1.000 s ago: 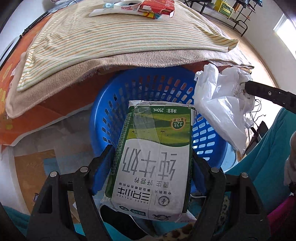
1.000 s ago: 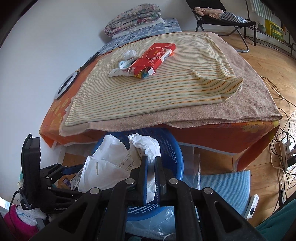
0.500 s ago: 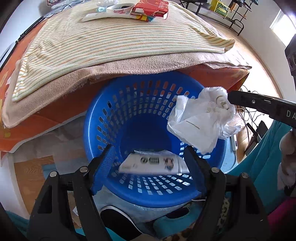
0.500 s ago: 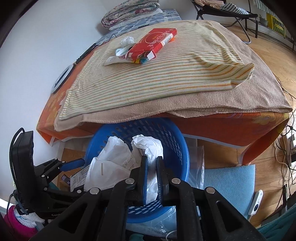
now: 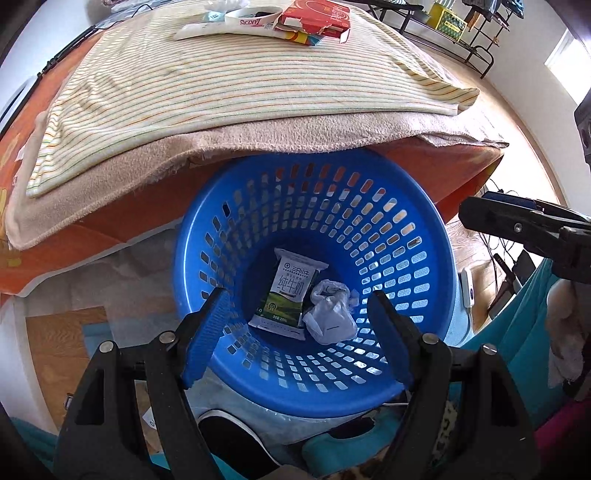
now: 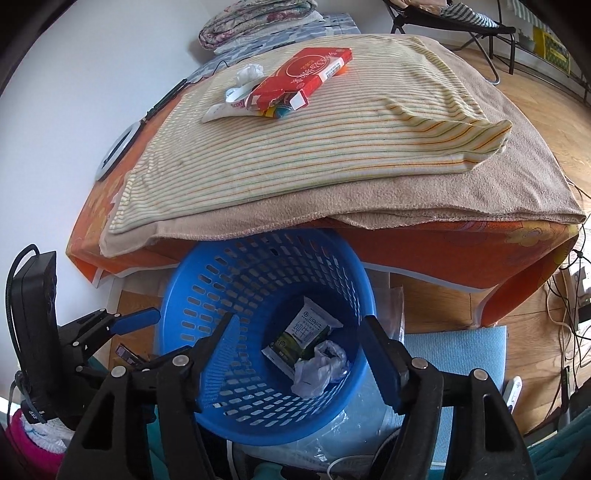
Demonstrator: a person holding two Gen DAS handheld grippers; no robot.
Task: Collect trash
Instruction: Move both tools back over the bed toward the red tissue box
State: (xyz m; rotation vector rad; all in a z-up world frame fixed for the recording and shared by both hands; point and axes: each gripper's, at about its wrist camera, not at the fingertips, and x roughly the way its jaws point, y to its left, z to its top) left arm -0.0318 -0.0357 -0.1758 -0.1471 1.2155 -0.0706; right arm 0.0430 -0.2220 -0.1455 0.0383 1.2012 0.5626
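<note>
A blue slotted basket (image 5: 424, 236) (image 6: 192, 288) stands on the floor against the bed. A green and white milk pouch (image 5: 290, 291) (image 6: 301, 336) and a crumpled white plastic bag (image 5: 330, 315) (image 6: 319, 367) lie in its bottom. My left gripper (image 5: 297, 338) is open and empty above the basket's near rim. My right gripper (image 6: 301, 352) is open and empty above the basket too. On the bed lie a torn red box (image 5: 314, 18) (image 6: 299, 79), a white tube (image 5: 229, 24) (image 6: 223, 109) and a crumpled tissue (image 6: 249, 72).
The bed carries a striped towel (image 6: 314, 147) over a beige blanket (image 6: 517, 177) and overhangs the basket's far side. A blue mat (image 6: 454, 350), cables (image 6: 565, 302) and a white remote (image 6: 511, 391) lie on the wooden floor at right. A folding chair (image 6: 461, 18) stands beyond.
My left gripper opened and the milk pouch fell into the basket. My right gripper then opened and the white bag dropped in beside it. Both views moved slightly closer to the bed.
</note>
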